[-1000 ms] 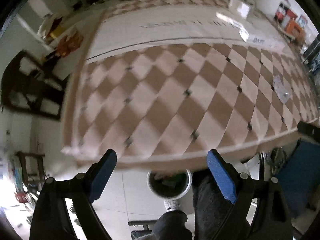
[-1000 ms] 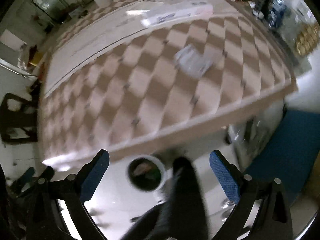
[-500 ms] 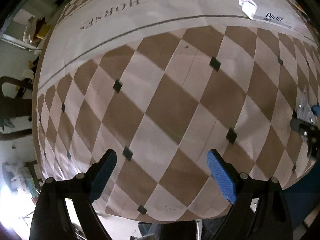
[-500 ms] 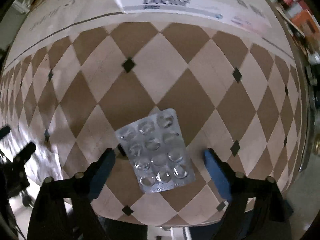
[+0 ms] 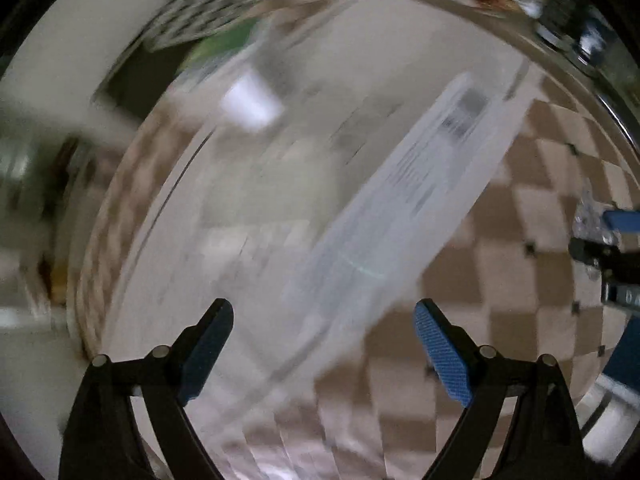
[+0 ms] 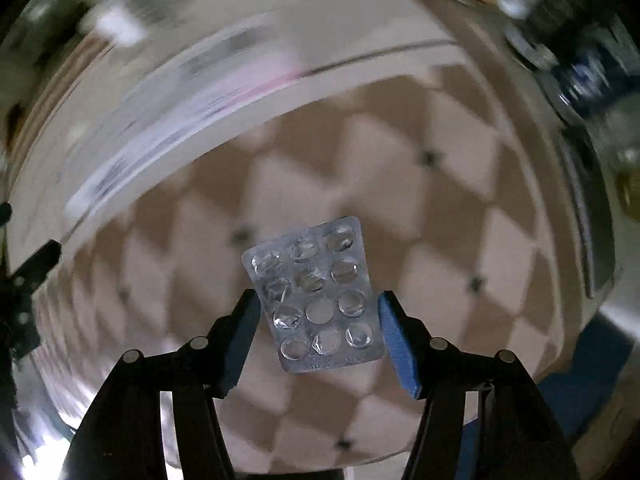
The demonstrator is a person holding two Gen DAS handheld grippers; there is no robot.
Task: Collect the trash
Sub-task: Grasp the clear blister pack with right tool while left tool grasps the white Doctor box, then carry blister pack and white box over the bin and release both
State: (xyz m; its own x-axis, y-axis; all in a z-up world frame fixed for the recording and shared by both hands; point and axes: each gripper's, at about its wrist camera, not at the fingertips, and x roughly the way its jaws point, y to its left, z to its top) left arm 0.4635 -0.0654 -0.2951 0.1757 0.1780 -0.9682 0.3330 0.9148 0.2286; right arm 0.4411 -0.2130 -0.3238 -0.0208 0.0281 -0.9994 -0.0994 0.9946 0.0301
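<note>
Right gripper (image 6: 316, 320), wide apart half a second ago, now closed against both long edges of the silver twelve-pocket blister pack (image 6: 316, 296), held over the brown-and-cream chequered tablecloth (image 6: 420, 208). First trash item apparently secured. Left gripper (image 5: 322, 328) open, empty, now facing a blurred long white carton (image 5: 420, 184).

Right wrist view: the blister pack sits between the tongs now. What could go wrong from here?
The blister pack is pinched only by its thin side edges between the right tongs; it may buckle or pop out. The checkered tablecloth streaks with motion blur, so a fast swing could shake the pack loose. The left tongs hang open above the long white box, itself blurred, so a grasp there could miss.
</note>
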